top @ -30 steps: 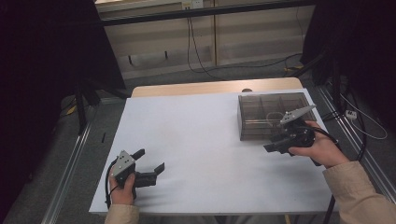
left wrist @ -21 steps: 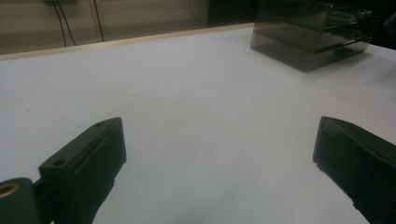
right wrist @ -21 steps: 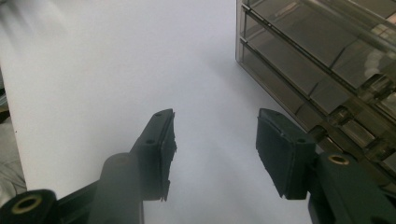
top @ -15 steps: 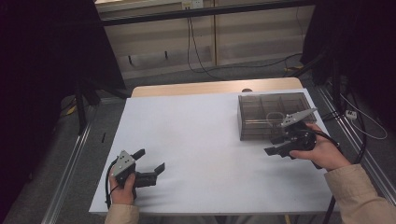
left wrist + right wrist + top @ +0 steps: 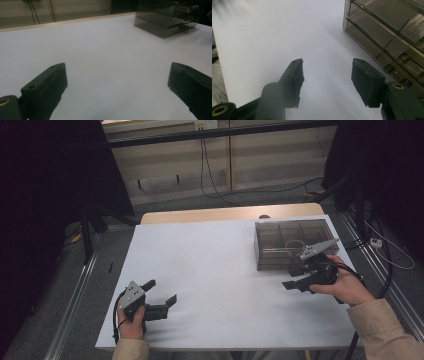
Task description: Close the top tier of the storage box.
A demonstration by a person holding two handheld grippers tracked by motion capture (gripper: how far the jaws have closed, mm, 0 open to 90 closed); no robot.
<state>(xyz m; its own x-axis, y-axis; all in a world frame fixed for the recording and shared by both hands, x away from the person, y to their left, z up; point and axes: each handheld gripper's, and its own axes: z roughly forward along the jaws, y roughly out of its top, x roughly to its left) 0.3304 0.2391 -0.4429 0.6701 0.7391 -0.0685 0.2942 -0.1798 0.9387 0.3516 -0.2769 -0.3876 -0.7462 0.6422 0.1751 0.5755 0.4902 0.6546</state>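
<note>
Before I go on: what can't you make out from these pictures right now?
- Contents of the smoky translucent plastic compartment box: high view too small and dim; tinted walls blur them in the left gripper view.
- Box's far side: cut off by the right gripper view's edge.
- Right gripper jaw tips: partly merged with shadow in the high view.

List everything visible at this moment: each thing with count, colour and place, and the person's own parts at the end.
Box: one, smoky clear plastic with compartments, far right of the sheet; contents too dim to name.
Sheet: one, white, covering most of the table.
Table: one, light wood, its edge bare at the far side.
Cables: several, dark, on the floor behind the table.
Left gripper: one, black with grey plate, near left of the sheet, jaws open and empty.
Right gripper: one, black with grey plate, just in front of the box, jaws open and empty.
Hands: two, with beige sleeves, left and right.
</note>
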